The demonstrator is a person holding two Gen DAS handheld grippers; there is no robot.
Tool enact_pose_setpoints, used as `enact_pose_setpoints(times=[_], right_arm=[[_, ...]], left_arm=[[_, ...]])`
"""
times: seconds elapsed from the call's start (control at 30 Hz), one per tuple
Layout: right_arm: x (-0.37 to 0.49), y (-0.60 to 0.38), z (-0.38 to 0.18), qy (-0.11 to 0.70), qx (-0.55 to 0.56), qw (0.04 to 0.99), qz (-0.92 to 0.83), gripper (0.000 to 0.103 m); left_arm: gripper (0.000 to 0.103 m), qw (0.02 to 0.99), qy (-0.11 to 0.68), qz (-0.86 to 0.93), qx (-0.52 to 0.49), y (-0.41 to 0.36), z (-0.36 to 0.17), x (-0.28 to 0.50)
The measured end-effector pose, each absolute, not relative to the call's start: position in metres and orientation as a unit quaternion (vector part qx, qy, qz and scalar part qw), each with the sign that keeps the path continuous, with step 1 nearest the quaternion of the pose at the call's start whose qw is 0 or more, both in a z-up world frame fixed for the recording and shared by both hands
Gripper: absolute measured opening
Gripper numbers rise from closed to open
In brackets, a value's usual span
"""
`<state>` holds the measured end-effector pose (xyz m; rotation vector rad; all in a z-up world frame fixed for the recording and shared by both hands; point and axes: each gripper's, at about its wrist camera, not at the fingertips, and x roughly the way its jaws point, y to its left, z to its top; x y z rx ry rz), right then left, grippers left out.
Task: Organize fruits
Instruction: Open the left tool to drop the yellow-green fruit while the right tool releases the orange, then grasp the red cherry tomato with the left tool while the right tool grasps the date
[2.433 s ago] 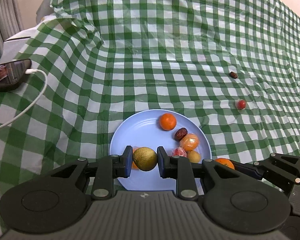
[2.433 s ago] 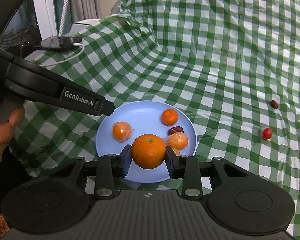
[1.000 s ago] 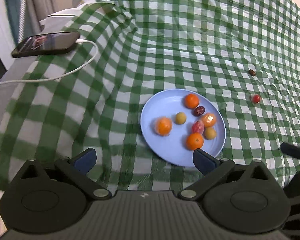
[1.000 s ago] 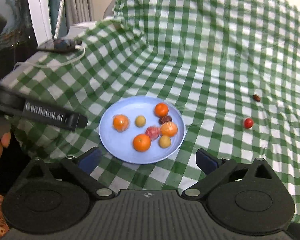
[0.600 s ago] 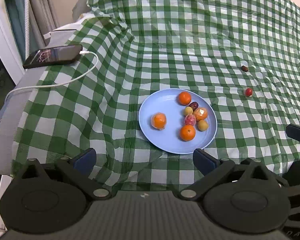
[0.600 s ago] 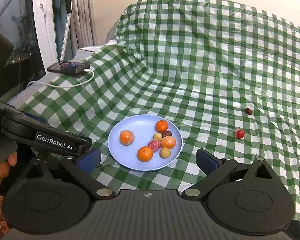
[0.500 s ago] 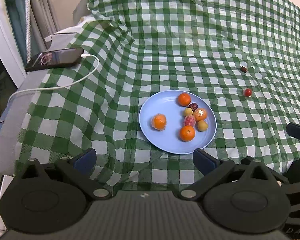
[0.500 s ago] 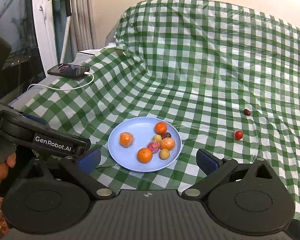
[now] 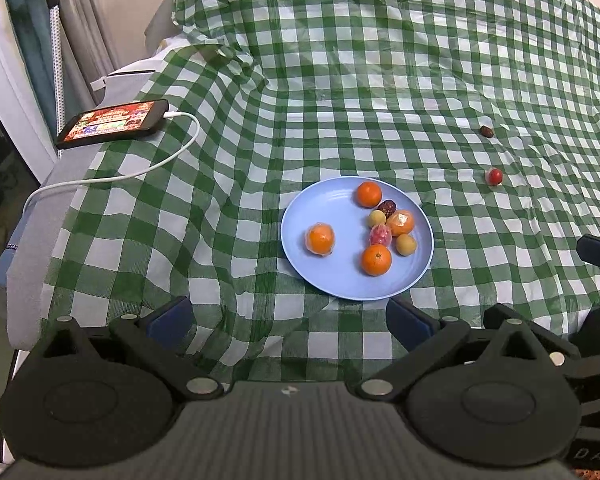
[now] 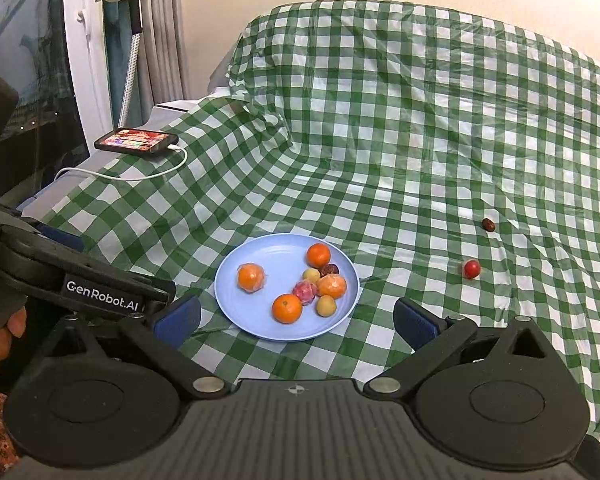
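A blue plate (image 9: 332,276) (image 10: 276,330) sits on the green checked cloth and holds several fruits: oranges (image 9: 376,260) (image 10: 287,308), a wrapped orange (image 9: 321,239), small yellow fruits and a dark date. A small red fruit (image 9: 494,176) (image 10: 472,268) and a dark date (image 9: 487,131) (image 10: 488,224) lie on the cloth to the right of the plate. My left gripper (image 9: 288,322) is open and empty, held back from the plate's near edge. My right gripper (image 10: 296,322) is open and empty, also short of the plate.
A phone (image 9: 114,123) (image 10: 137,141) with a white charging cable lies at the left edge of the cloth. The cloth rises in folds at the back. Curtains and a window frame stand at the far left.
Both grippers let go of their fruit, a yellow-green one and an orange, onto the plate, opened wide, and pulled back and up from the plate.
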<state>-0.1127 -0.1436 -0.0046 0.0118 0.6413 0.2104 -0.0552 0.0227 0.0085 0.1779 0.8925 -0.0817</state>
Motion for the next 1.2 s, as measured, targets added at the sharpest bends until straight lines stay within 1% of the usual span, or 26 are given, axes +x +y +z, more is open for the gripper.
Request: enact_pose_setpoints(times=[0.53,0.8,0.97,1.1,1.2], right_arm=[[-0.105,-0.147,-0.017,0.326,0.018,0.939,0.107,0.102],[-0.084,-0.184,-0.03,0.316,0.051,0.945,0.063,0.102],[-0.069,-0.245,-0.041,0.298,0.052,0.953,0.002,0.102],[-0.042,-0.298,-0.054,0.297,0.033,0.954,-0.034,0.102],[-0.009,-0.344,-0.07,0.303,0.029,0.952,-0.045,0.102]], left_arm=[[0.103,0.888,0.447,-0.04,0.099,0.021,-0.001,-0.044],[0.103,0.876,0.465,-0.057,0.113,-0.006,-0.009,-0.02],[0.103,0.871,0.467,-0.116,0.095,-0.051,-0.01,0.012],[0.103,0.87,0.445,-0.179,0.111,-0.116,-0.014,0.045],[0.103,0.862,0.435,-0.225,0.132,-0.169,-0.029,0.071]])
